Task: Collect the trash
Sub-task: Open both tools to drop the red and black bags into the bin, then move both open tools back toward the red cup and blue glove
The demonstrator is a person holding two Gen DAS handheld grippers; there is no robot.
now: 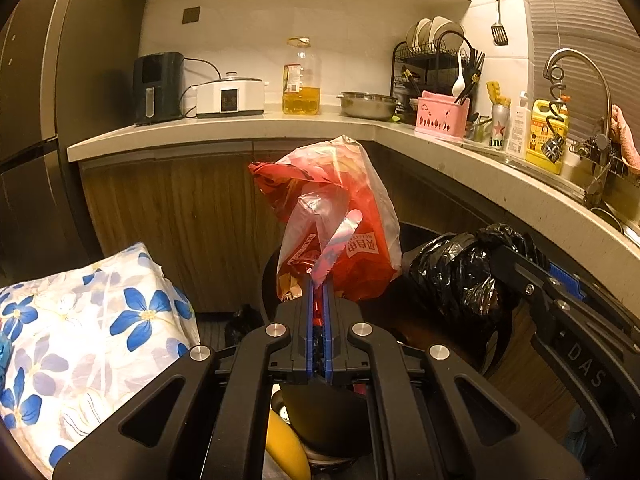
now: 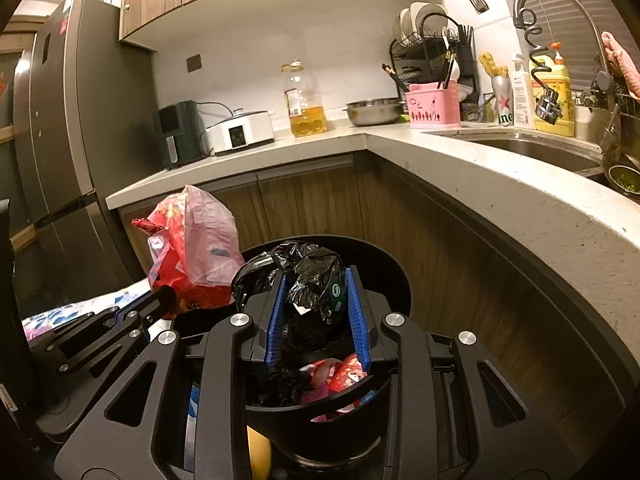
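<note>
left gripper [image 1: 319, 284]: matte black linkage arms, silver round screws, blue ribbed pads on my fingers [image 1: 309, 320]
right gripper [image 2: 315, 312]: same black frame, white "DAS" lettering

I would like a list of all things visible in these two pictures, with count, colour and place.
red plastic bag: 1, red and clear, held over the bin
black trash bag: 1, black, over the bin
trash bin: 1, black, on the floor
oil bottle: 1, yellow, counter
metal bowl: 1, silver, counter
air fryer: 1, black, counter
pink basket: 1, counter
left tool: shut on the red plastic bag
right tool: around the black trash bag
</note>
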